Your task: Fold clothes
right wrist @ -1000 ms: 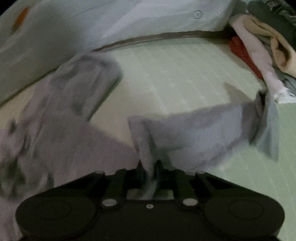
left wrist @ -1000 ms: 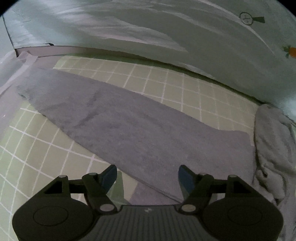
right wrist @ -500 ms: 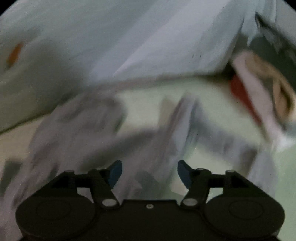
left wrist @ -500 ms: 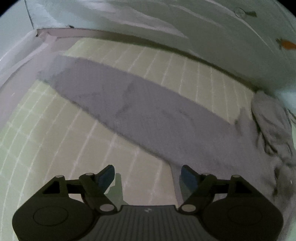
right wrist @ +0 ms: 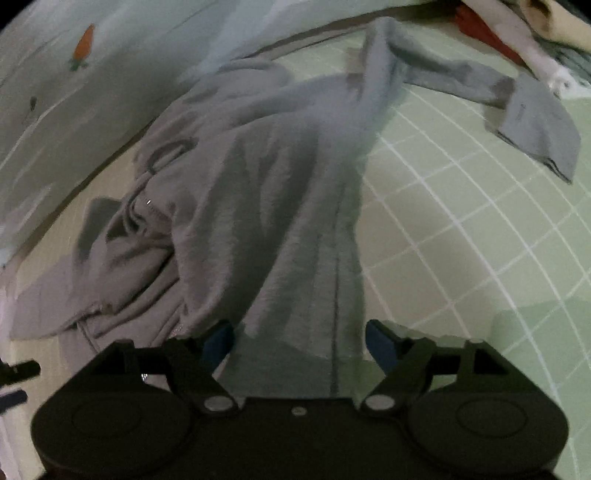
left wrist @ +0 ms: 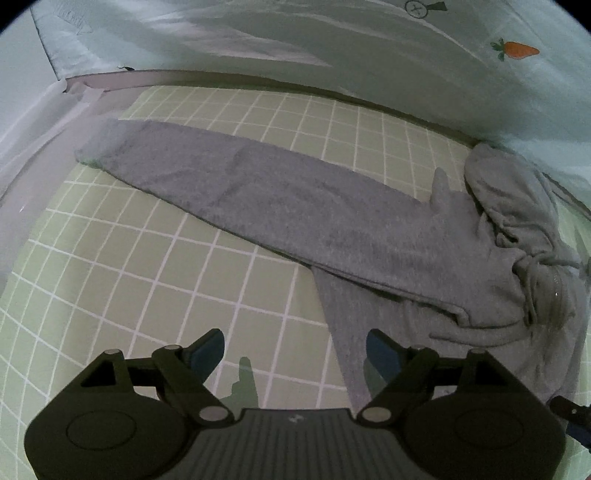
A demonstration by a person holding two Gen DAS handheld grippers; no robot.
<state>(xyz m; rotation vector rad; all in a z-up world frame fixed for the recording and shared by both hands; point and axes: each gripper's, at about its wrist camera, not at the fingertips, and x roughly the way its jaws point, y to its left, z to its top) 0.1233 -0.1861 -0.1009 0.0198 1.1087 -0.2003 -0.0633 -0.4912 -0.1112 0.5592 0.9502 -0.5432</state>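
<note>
A grey hooded sweatshirt (left wrist: 295,206) lies on a green checked bed sheet (left wrist: 147,258). In the left wrist view one sleeve stretches flat toward the far left, and the bunched hood (left wrist: 509,206) sits at the right. My left gripper (left wrist: 295,345) is open just above the sheet, its right finger over the grey hem. In the right wrist view the rumpled body of the sweatshirt (right wrist: 258,206) fills the middle, and the other sleeve (right wrist: 480,92) trails to the far right. My right gripper (right wrist: 299,338) stands open over the hem, holding nothing.
A pale quilt with carrot prints (left wrist: 369,51) lies along the far edge of the bed. A pile of other clothes, red, beige and white (right wrist: 517,33), sits at the far right in the right wrist view. Bare sheet (right wrist: 480,240) shows right of the sweatshirt.
My right gripper was shut on grey cloth a second ago; it has opened and let go, and swung over the sweatshirt body. My left gripper has pulled back, showing more of the sleeve.
</note>
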